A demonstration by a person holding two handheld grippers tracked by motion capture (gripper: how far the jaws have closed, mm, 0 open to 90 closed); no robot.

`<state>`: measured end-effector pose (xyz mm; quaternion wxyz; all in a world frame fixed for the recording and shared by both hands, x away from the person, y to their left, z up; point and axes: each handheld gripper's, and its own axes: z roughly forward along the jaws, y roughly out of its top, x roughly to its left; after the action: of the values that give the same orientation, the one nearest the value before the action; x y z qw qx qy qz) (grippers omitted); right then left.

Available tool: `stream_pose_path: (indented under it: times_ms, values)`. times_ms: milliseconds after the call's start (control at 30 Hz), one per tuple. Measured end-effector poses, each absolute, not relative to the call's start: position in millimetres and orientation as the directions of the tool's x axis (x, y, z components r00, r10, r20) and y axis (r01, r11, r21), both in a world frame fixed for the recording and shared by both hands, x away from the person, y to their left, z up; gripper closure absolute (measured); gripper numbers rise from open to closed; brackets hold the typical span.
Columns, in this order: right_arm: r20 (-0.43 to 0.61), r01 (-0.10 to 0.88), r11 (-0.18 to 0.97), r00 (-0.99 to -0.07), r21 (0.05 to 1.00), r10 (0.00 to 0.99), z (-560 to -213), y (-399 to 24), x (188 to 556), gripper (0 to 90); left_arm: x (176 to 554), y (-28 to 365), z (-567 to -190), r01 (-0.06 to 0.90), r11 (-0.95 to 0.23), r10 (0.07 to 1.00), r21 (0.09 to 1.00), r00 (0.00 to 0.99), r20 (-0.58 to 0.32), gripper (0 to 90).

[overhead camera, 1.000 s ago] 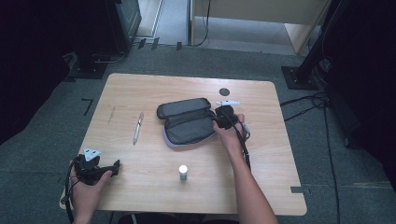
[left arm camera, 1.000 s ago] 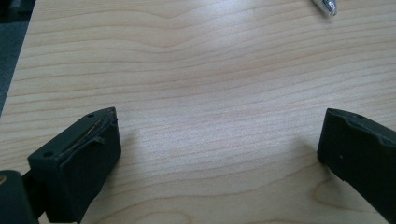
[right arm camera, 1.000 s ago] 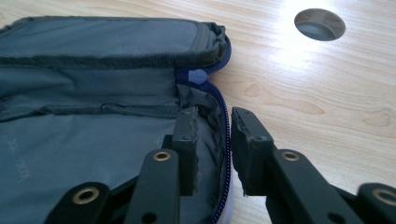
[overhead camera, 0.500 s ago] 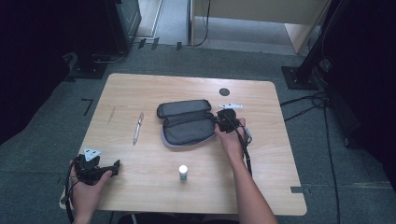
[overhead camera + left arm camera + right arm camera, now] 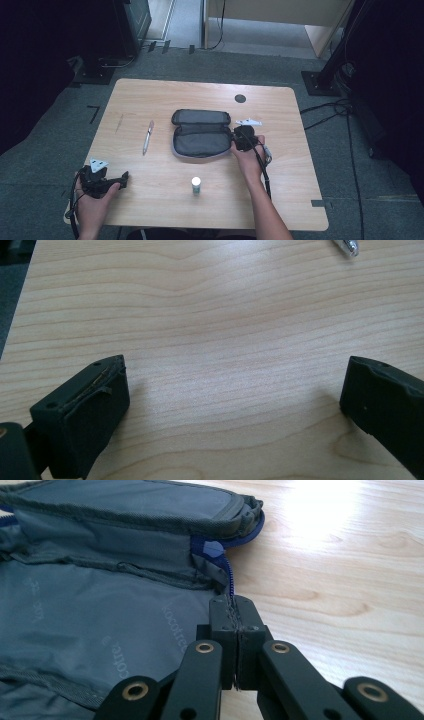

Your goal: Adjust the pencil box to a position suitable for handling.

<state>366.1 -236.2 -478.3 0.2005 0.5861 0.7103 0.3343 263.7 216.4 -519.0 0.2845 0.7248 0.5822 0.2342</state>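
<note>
Table (image 5: pixel 165 90) of pale wood carries everything. Grey pencil case (image 5: pixel 201 134) lies unzipped just left of the right gripper (image 5: pixel 235 600), whose jaws are pressed together on the blue zipper (image 5: pixel 227 572) at the case's near end. Left gripper (image 5: pixel 232 385) rests well apart near the table's left front corner, jaws spread over bare wood. Pen (image 5: pixel 147 136) lies beyond it; small white-capped bottle (image 5: pixel 196 185) stands between the grippers.
</note>
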Motion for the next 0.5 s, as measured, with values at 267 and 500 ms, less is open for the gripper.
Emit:
stream_pose_path:
  times_ms: [267,500]
  values:
    - [0.114,0.696,0.073,-0.218,0.714,0.969,-479.1,-243.3,350.4,89.8,263.7,216.2,-519.0,0.71,-0.16,0.977,0.685,0.213,0.008,0.0]
    - [0.115,0.69,0.063,-0.209,0.721,0.971,-480.5,-250.7,338.8,89.7,263.7,216.2,-519.0,0.71,-0.16,0.977,0.685,0.213,0.008,0.0]
